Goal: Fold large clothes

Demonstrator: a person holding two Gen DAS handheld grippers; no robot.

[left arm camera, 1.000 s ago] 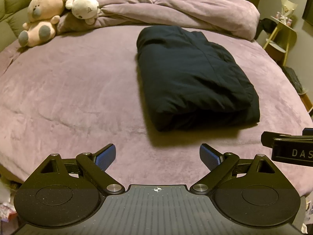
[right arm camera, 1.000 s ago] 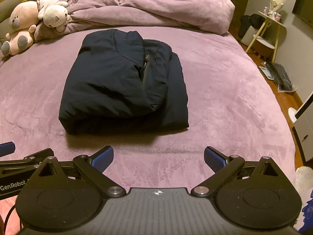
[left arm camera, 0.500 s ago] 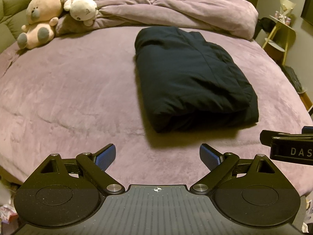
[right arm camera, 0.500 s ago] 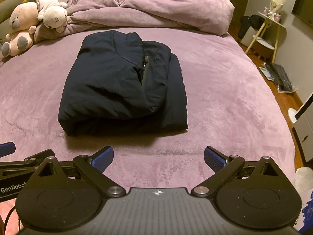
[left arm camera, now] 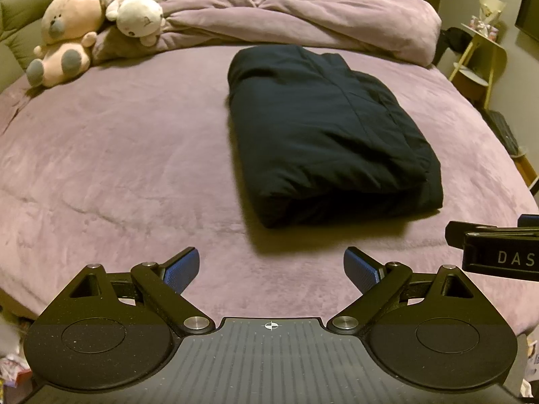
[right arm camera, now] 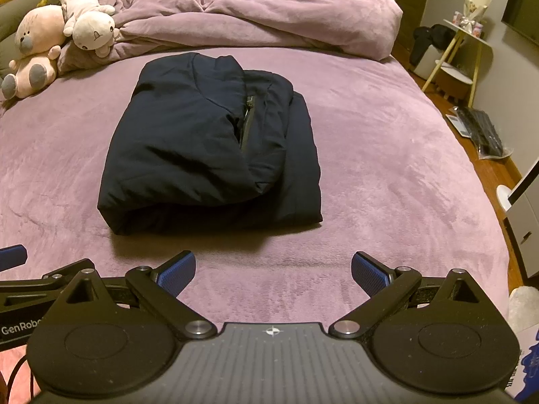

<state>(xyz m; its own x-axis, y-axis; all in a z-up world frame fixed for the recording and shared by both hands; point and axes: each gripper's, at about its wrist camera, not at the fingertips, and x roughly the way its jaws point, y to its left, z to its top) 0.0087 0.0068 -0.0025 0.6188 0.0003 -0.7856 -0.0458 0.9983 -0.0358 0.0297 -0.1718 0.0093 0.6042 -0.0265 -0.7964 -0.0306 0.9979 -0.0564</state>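
Right gripper (left arm camera: 495, 249) cut off by frame edge; shelf items (right arm camera: 468, 22) indistinct

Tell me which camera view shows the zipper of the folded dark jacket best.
The right wrist view: the zipper runs plainly down the folded jacket there. The left wrist view shows the jacket, but no clear zipper.

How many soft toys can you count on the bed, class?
2. A pink bear sits at the bed's far left corner; a white toy lies beside it, its head on the crumpled duvet. More could be hidden behind the duvet.
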